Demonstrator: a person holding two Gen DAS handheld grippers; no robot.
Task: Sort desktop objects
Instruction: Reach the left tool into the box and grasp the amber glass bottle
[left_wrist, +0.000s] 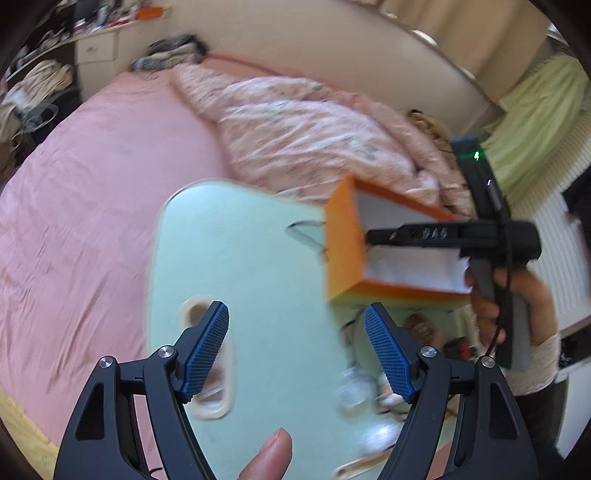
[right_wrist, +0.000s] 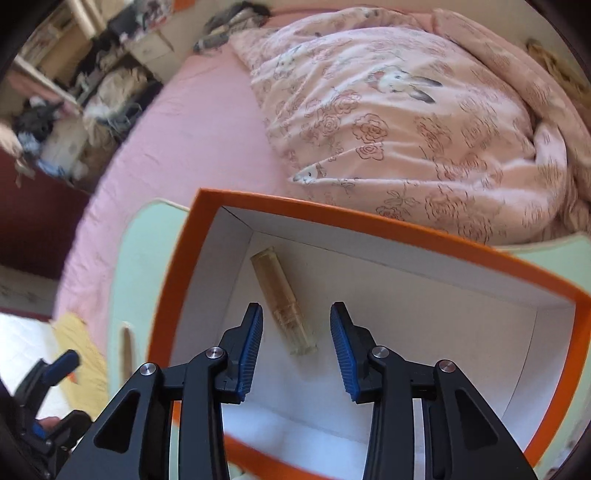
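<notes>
Right tool (right_wrist: 296, 347) over the orange box (right_wrist: 369, 229), pointing down into it, blue pads (right_wrist: 251, 350) partly apart with nothing pressed between them. Left tool (left_wrist: 297, 354) spread wide and empty above the pale green table (left_wrist: 251, 266), a fingertip (left_wrist: 271, 456) showing below it.

Amber tube (right_wrist: 282, 301) lying flat on the white floor of the box, slanting, its lower end just ahead of the gap between the right pads and not touched by either. Looks like clear hard plastic, probably light and stiff, smooth enough to slip or roll; likely a capped cosmetic or pen-like thing, though hard to say which. Best taken across the middle of its length, pads square to its long sides, if it needs lifting at all. Probably already sorted, judging by where it lies.

Box itself: thin card walls, likely light, liable to slide on the table if nudged. Stands at the far right of the table, next to a pink bed (left_wrist: 92, 203) with a rumpled floral quilt (right_wrist: 424, 129).

Hard to read: small things on the table (left_wrist: 376, 391) near the left tool, smeared by blur; a thin dark wire-like shape (left_wrist: 306, 236) beside the box, unclear. Near corner of the box hidden behind the right tool. An oval cut-out (left_wrist: 210, 362) in the table partly covered by the left pad.
</notes>
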